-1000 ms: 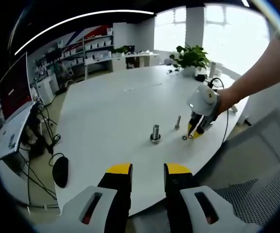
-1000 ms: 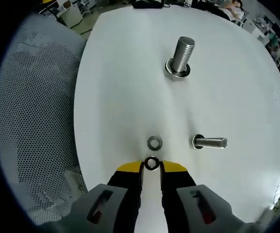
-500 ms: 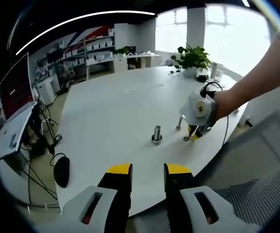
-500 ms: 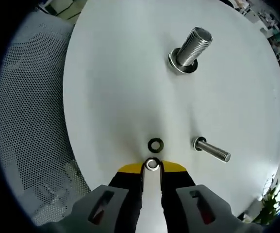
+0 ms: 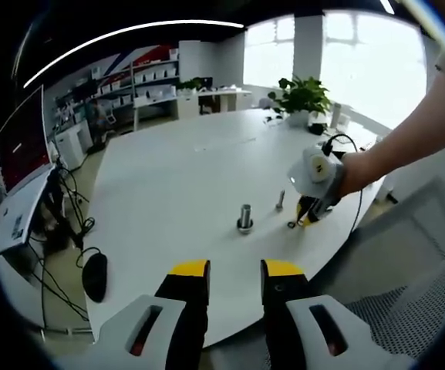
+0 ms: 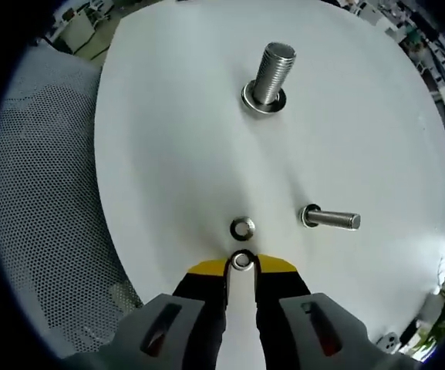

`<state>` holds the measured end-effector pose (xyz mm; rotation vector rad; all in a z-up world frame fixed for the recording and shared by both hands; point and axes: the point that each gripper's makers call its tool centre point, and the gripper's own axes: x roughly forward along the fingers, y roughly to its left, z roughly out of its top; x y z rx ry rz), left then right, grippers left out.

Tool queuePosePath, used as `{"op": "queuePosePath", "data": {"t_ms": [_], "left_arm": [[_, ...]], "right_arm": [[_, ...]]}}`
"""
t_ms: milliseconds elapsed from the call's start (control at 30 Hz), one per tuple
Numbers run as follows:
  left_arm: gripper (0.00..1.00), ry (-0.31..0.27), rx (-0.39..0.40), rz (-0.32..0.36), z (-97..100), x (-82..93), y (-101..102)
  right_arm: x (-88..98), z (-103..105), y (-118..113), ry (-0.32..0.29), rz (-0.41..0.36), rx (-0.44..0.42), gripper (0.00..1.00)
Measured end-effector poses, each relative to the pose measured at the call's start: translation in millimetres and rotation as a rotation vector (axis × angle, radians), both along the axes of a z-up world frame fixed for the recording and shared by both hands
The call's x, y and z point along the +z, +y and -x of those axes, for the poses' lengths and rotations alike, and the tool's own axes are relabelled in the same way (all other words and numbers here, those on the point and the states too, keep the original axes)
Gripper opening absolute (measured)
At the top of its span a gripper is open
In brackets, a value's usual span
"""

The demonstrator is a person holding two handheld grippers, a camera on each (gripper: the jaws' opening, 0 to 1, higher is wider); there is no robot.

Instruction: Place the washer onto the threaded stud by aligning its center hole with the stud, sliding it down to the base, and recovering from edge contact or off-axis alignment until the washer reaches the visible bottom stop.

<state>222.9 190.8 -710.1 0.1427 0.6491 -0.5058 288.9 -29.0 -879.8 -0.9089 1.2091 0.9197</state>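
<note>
Right hand-held gripper (image 6: 241, 266) pinching washer (image 6: 241, 260) near table edge (image 6: 110, 231), left hand-held gripper (image 5: 234, 271) spread (stud (image 6: 269, 73) well apart)

A potted plant (image 5: 302, 94) stands at the white table's (image 5: 176, 166) far edge, a mesh chair (image 6: 45, 223) alongside.

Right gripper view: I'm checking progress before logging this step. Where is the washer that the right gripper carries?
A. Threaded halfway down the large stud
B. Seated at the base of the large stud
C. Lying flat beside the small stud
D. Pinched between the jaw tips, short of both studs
D: the washer sits clamped in the right gripper, with a loose washer on the table ahead.
</note>
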Motion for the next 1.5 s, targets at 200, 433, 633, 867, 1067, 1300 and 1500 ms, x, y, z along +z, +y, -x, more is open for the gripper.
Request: {"op": "queuePosePath", "data": {"t_ms": [200, 433, 633, 867, 1067, 1300, 1500], "left_arm": [[0.26, 0.007, -0.002, 0.021, 0.6, -0.3, -2], [0.26, -0.011, -0.022, 0.022, -0.3, 3.0, -5], [0.26, -0.020, -0.024, 0.034, -0.5, 4.8, -5], [0.26, -0.034, -0.035, 0.046, -2.1, 8.4, -7], [0.26, -0.027, -0.034, 0.057, -1.4, 7.4, -8], [0.26, -0.033, -0.044, 0.070, -0.9, 9.6, -11], [0.26, -0.030, -0.060, 0.075, 0.0, 10.0, -14]], "right_arm": [[-0.1, -1, 1, -0.001, -0.028, -0.042, 0.15], [0.0, 0, -2, -0.026, -0.073, -0.100, 0.15], [-1.2, -1, -1, -0.024, -0.077, -0.139, 0.15], [0.1, -2, -1, -0.025, -0.084, -0.176, 0.14], [0.2, -3, -3, -0.036, -0.117, -0.217, 0.14], [0.9, -3, -3, -0.050, -0.101, -0.202, 0.13], [10.7, -6, -6, -0.059, -0.108, -0.217, 0.13]]}}
